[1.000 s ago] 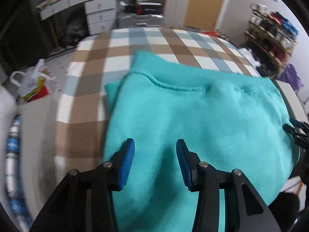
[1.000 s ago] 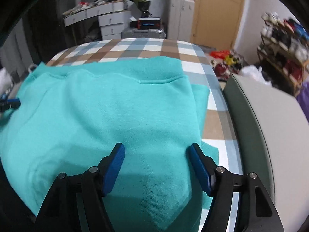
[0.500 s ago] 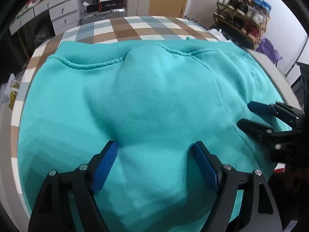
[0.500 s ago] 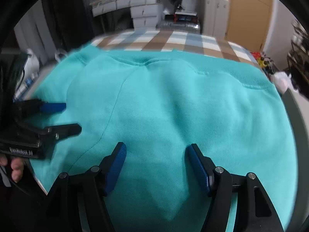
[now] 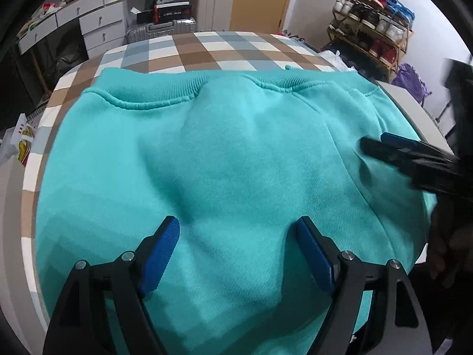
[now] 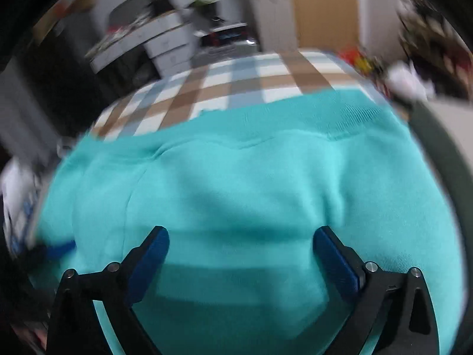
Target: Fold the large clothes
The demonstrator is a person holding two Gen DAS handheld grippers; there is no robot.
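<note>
**One garment, two grippers, one checked cloth**

One turquoise fleece sweatshirt (image 5: 236, 162) fills the middle of the frame. One brown, blue and white checked cloth (image 5: 207, 50) shows above it. Two black grippers with blue pads: the left gripper (image 5: 236, 245) at bottom centre, the right gripper (image 6: 241, 250) likewise in its own view. One silver hard-shell suitcase (image 5: 162, 28) upper left. One wooden shoe rack (image 5: 372, 38) upper right.
</note>
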